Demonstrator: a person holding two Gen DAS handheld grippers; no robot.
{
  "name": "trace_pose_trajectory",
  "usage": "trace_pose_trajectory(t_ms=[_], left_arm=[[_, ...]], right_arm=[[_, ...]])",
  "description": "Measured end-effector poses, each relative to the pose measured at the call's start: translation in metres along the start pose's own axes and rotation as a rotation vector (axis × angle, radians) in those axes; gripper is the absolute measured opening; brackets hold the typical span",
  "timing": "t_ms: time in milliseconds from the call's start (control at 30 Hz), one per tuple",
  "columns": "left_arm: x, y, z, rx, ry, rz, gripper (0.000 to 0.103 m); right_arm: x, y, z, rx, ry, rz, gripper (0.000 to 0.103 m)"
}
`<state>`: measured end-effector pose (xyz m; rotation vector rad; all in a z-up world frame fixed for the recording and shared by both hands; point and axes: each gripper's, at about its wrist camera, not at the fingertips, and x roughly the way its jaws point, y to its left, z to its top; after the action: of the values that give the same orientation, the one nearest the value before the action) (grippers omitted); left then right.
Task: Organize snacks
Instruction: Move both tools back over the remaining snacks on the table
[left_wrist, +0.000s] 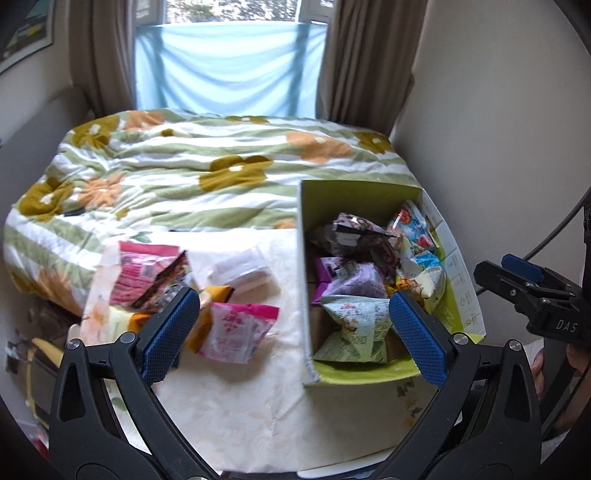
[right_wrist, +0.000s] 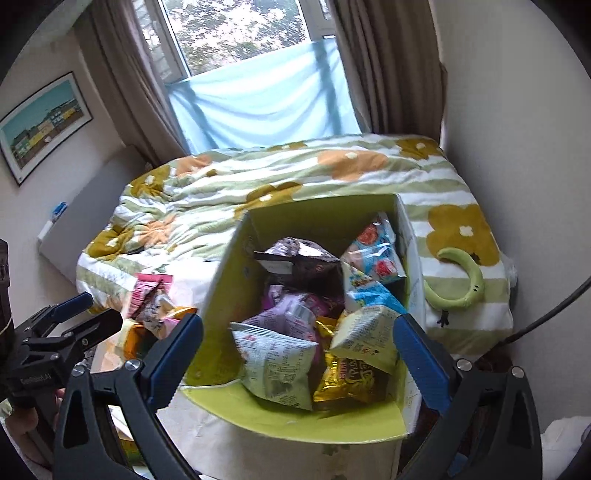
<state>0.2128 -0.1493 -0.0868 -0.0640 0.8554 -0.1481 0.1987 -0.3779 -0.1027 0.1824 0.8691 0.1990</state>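
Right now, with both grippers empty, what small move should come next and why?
Probably lower the open left gripper onto the pink-topped crinkly snack packet lying outside the green cardboard box. That packet lies loose on the cream cloth, while the box already holds many packets.

You can read "DAS" in white letters on the black body of the right gripper (left_wrist: 517, 275), seen from your left wrist camera. From the right wrist camera, the left gripper (right_wrist: 86, 310) carries a small white label that looks like "GenRobot.AI", though it is blurred. The gold packet (right_wrist: 347, 380) in the box (right_wrist: 295, 424) has large lettering, too distorted to read. The other snack packets and the box's white side flap (left_wrist: 460, 284) bear fine print and small icons, all illegible.
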Motion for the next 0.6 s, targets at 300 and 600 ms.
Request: trace_pose_trajectory(t_ms=[300,600], left_arm=[[-0.047,0.065,-0.028,-0.116,-0.039,0.131,0.102],[-0.056,0.142,-0.045,-0.209,-0.015,0.169,0.102]], right_arm=[[-0.014,0.061,-0.005,-0.146,-0.066,0.081,0.102],[0.015,0.129,-0.009,-0.231,-0.040,0.168,0.102]])
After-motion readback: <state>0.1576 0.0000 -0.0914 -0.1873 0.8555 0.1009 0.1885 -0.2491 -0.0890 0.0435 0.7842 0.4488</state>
